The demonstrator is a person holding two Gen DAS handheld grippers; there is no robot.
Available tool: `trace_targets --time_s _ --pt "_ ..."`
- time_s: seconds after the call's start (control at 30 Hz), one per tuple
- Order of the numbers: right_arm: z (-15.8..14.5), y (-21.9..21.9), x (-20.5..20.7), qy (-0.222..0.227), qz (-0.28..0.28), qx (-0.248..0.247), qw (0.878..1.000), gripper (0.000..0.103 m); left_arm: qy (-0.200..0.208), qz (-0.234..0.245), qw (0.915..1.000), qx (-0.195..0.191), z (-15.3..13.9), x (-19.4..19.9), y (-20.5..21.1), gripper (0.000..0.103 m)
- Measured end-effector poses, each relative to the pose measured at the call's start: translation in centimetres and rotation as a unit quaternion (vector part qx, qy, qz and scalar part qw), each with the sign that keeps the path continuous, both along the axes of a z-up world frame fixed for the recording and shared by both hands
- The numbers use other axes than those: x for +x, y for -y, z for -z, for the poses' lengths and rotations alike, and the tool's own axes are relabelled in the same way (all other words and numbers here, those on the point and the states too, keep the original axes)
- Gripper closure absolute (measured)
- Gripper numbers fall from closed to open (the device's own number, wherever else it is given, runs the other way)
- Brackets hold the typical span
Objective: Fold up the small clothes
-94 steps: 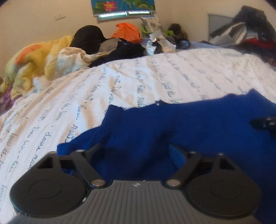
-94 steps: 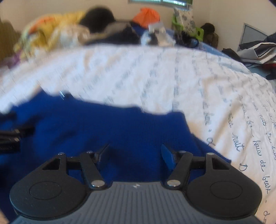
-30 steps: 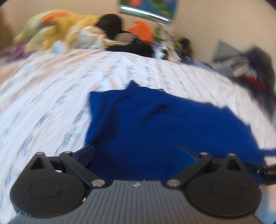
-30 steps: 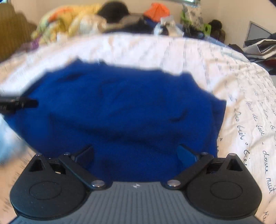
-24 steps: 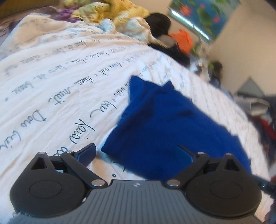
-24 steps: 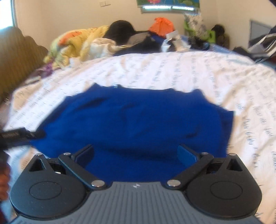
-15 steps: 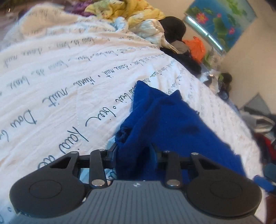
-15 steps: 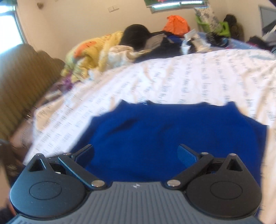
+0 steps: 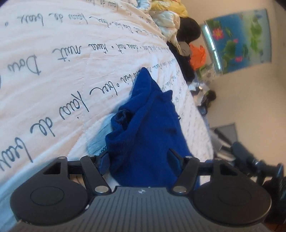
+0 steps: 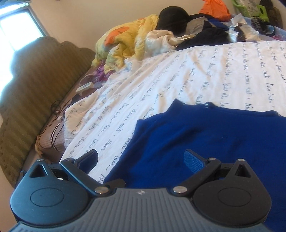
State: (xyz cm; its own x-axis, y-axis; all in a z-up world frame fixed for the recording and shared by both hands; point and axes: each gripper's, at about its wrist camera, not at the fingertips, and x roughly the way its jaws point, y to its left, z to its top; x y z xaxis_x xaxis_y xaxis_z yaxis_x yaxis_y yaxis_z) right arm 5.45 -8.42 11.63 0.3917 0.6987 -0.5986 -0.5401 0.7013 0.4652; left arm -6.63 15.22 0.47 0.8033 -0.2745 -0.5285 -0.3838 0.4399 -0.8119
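A royal-blue small garment (image 10: 205, 133) lies spread on the white bedsheet with handwritten script (image 10: 223, 71). In the left wrist view the picture is rolled, and one end of the blue garment (image 9: 148, 128) is bunched into a ridge. My left gripper (image 9: 139, 159) straddles that bunch. Its jaws are opening, the cloth fills the gap loosely, and no pad visibly squeezes it. My right gripper (image 10: 141, 158) hovers wide open above the garment's left edge. One fingertip (image 10: 89, 157) is over the sheet, the other over blue cloth, and it holds nothing.
A heap of bedding and clothes lies at the far side of the bed: a yellow quilt (image 10: 125, 41), a black hat (image 10: 171, 16) and an orange bag (image 10: 214, 7). An olive padded headboard (image 10: 35, 80) stands at the left. A flower poster (image 9: 241, 39) hangs on the wall.
My left gripper rolled over, closed on the garment's end and bunched it, then widened again. My right gripper lifted and swung left, from above the garment's middle to its left edge.
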Motion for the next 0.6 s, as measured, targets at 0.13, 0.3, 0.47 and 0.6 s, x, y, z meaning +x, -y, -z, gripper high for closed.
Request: trace_targets --time_s 0.13,0.3,0.47,0.6 --pt "1.3 -0.3 1.3 -0.048 0.007 0.010 0.999 0.000 -0.025 -0.015 0.9988 0.040 -0.1 1.7 0.1 0.086" --pt "1.9 -1.4 4.8 -0.112 -0.008 0.035 0.993 0.000 -0.054 -0.012 0.9890 0.137 -1.7 3.0 1.7 0.093" --pt "2.9 -6.1 9.1 -0.185 -0.083 0.019 0.979 0.000 -0.001 0.053 0.9529 0.299 -5.4 2.5 6.8 0.094" --pt "3.4 -10.4 10.2 -0.168 -0.136 -0.065 0.974 0.000 0.050 0.129 0.8825 0.449 -6.8 2.4 12.4 0.094"
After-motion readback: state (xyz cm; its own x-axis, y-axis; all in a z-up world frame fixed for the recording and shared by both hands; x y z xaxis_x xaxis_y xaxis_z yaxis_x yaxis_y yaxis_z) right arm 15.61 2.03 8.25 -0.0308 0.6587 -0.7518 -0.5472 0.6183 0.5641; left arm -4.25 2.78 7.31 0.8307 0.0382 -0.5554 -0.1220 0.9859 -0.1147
